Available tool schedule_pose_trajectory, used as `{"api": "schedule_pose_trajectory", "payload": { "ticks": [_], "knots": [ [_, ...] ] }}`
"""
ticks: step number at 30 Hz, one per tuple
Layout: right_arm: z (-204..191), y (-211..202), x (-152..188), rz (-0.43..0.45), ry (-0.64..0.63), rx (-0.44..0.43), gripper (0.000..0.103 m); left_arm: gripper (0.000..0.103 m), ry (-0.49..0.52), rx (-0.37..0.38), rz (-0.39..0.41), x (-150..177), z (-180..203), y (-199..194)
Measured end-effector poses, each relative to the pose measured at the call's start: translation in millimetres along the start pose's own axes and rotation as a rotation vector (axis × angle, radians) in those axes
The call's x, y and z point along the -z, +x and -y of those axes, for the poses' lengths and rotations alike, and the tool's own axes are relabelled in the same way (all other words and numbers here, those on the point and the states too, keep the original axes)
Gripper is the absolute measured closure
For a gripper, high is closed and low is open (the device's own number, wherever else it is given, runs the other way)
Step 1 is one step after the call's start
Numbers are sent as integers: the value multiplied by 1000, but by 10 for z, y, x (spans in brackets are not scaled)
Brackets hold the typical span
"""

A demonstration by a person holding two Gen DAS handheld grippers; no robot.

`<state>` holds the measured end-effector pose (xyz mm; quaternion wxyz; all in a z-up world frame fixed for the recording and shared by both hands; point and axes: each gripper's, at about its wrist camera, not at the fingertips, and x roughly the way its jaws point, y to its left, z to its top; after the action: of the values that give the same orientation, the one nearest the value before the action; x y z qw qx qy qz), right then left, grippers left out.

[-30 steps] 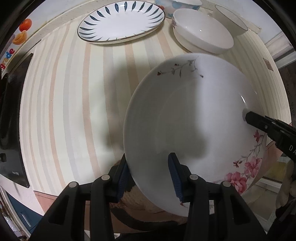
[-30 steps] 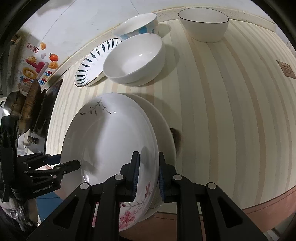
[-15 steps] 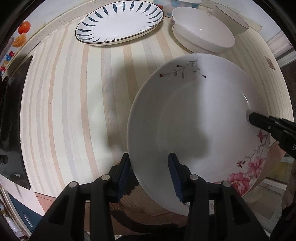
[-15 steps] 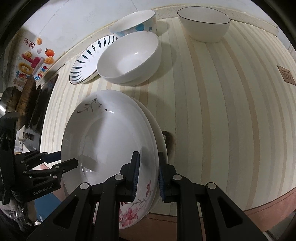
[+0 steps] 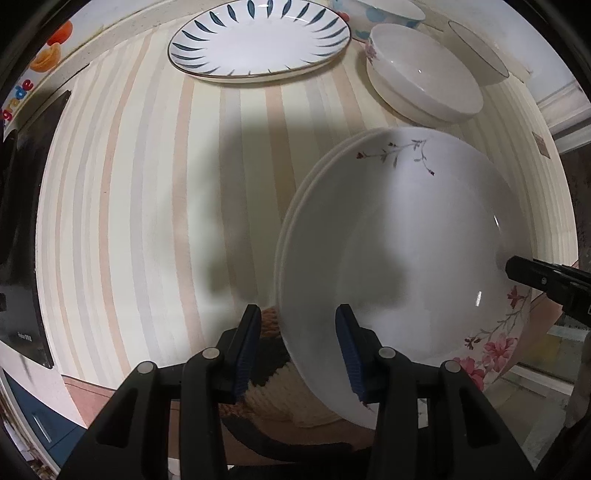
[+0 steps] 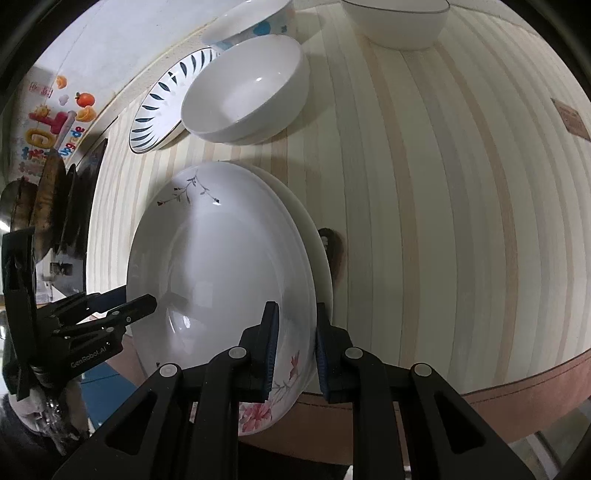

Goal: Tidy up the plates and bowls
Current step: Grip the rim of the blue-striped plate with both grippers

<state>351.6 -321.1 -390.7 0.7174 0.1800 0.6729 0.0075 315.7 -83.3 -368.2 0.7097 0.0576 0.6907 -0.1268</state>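
Observation:
A white deep plate with pink flowers lies nested over a second white plate at the front edge of the striped table. Its near side hangs past that edge. My right gripper is shut on the top plate's rim, one pad inside and one outside. One of its fingers shows in the left wrist view. My left gripper points down and straddles the opposite rim. A gap shows between its outer pad and the rim.
At the back stand an oval plate with blue leaf marks, stacked white bowls, a blue-spotted bowl and a dark-rimmed bowl. A black cooktop borders the left side.
The left gripper has slid leftward off the rim, so a gap now shows at its outer pad. The second plate's rim now shows under the flowered plate. The right gripper keeps its grip.

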Motion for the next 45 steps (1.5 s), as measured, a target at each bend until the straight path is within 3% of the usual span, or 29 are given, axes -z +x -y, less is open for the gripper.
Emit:
{"api": "schedule_pose_trajectory", "payload": {
  "ticks": [8, 11, 15, 19, 23, 35, 42, 44, 45],
  "knots": [
    [57, -325, -173, 16, 46, -11, 80, 64, -57, 29, 62, -198, -440, -480],
    [-97, -584, -458, 81, 57, -91, 80, 63, -79, 30, 112, -473, -666, -687],
    [-533, -692, -1138, 137, 31, -182, 80, 63, -129, 4, 165, -1059, -984, -838],
    [-898, -400, -1808, 86, 9, -149, 80, 63, -181, -16, 169, -1661, -1249, -740],
    [-1119, -10, -2275, 4, -13, -72, 80, 63, -217, -2, 140, -1980, -1457, -539],
    [-1161, 579, -2595, -138, -26, 69, 79, 63, -265, 110, 5, -2292, -1598, -16],
    [-1180, 776, -2636, -179, -54, 143, 79, 64, -243, 126, -40, -2403, -1547, 195],
    [-1222, 803, -2646, -177, -66, 156, 79, 66, -219, 120, -14, -2436, -1492, 182],
    [-1254, 814, -2643, -176, -80, 174, 79, 78, -211, 130, -8, -2443, -1472, 183]
  ]
}}
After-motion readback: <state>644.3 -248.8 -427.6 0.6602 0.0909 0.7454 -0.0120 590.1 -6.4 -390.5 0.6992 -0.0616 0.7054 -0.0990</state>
